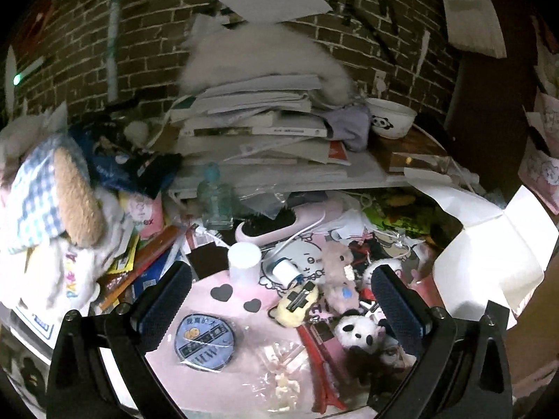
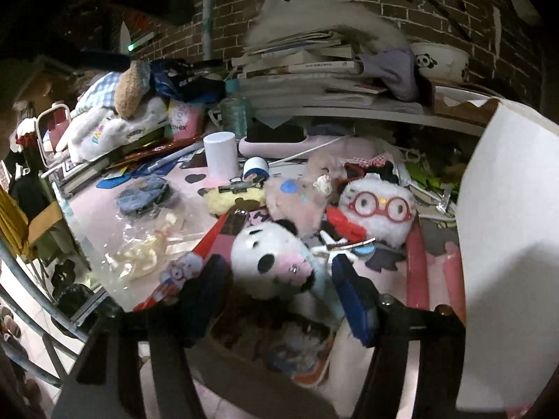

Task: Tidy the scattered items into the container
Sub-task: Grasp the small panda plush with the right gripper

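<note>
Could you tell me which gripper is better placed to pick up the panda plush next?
Right. The right gripper already has its open fingers either side of the panda plush. The left gripper is open too, but the plush sits off by its right finger.

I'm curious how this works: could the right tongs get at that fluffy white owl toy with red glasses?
Probably not directly: the right tongs bracket the black-and-white panda plush, which sits before the fluffy white owl toy with red glasses.
</note>
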The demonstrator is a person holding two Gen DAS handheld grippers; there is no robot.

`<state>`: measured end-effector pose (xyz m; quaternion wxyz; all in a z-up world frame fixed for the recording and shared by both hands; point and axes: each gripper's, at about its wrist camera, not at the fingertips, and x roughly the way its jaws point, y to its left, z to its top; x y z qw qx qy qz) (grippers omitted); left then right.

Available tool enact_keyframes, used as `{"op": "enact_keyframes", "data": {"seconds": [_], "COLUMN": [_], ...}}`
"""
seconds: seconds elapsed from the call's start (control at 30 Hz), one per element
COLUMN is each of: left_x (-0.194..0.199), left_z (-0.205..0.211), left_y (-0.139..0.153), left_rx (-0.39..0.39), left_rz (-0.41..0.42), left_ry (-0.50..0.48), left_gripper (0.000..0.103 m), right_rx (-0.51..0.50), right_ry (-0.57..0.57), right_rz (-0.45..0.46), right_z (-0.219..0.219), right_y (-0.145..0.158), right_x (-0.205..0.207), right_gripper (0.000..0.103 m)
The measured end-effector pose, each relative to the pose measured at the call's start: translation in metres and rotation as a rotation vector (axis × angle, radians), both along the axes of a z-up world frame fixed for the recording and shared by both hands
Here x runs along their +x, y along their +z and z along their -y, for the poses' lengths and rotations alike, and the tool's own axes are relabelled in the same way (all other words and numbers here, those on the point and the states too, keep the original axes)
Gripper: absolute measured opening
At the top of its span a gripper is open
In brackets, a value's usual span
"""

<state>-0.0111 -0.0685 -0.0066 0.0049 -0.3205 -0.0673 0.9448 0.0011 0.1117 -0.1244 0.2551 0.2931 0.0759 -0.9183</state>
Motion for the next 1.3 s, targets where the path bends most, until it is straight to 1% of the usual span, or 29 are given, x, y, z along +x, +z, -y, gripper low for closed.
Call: {"op": "enact_keyframes", "data": {"seconds": [0.07,0.13,0.27,0.4,0.5,0.6,0.63,0.67,0.8,0.9,1.13,1.3], "left_x": [0.001,0.001,0.002,0.001,0.000,0.000,-0.001,-0.001,0.000,0.001,0.006,0.017], "left_z": [0.005,0.009,0.014,0.013,0.012,0.010,0.009,0.009,0.008,0.008,0.014,0.025], "left_y": [-0.004,-0.006,-0.008,-0.010,-0.012,-0.014,-0.015,-0.015,-0.016,-0.016,-0.016,-0.013], "left_rx": [0.022,0.042,0.055,0.050,0.039,0.031,0.032,0.034,0.043,0.050,0.053,0.038], "left_rz": [-0.003,-0.002,-0.003,0.006,0.017,0.022,0.022,0.022,0.018,0.016,0.015,0.009], "left_ry": [0.001,0.001,0.005,0.006,0.010,0.011,0.009,0.010,0.014,0.019,0.038,0.065], "left_gripper": [0.103,0.103,0.103,0.103,0.103,0.103,0.103,0.103,0.103,0.103,0.103,0.103], "right_rx": [0.008,0.019,0.065,0.085,0.118,0.123,0.126,0.126,0.117,0.132,0.163,0.147], "right_ry": [0.016,0.029,0.063,0.078,0.085,0.088,0.091,0.098,0.096,0.093,0.054,0.097], "right_rz": [0.015,0.012,-0.006,-0.006,-0.011,-0.006,-0.007,-0.010,-0.011,-0.049,-0.187,-0.196], "right_z": [0.002,0.004,0.010,0.014,0.018,0.018,0.018,0.019,0.019,0.021,0.029,0.048], "right_y": [-0.001,-0.002,-0.003,-0.003,-0.004,-0.003,-0.003,-0.003,-0.003,-0.001,0.017,0.028], "right_x": [-0.005,-0.006,-0.006,-0.010,-0.011,-0.013,-0.012,-0.012,-0.011,-0.005,0.015,0.023], "right_gripper": [0.041,0.041,0.041,0.041,0.042,0.042,0.041,0.035,0.033,0.030,0.030,0.030]}}
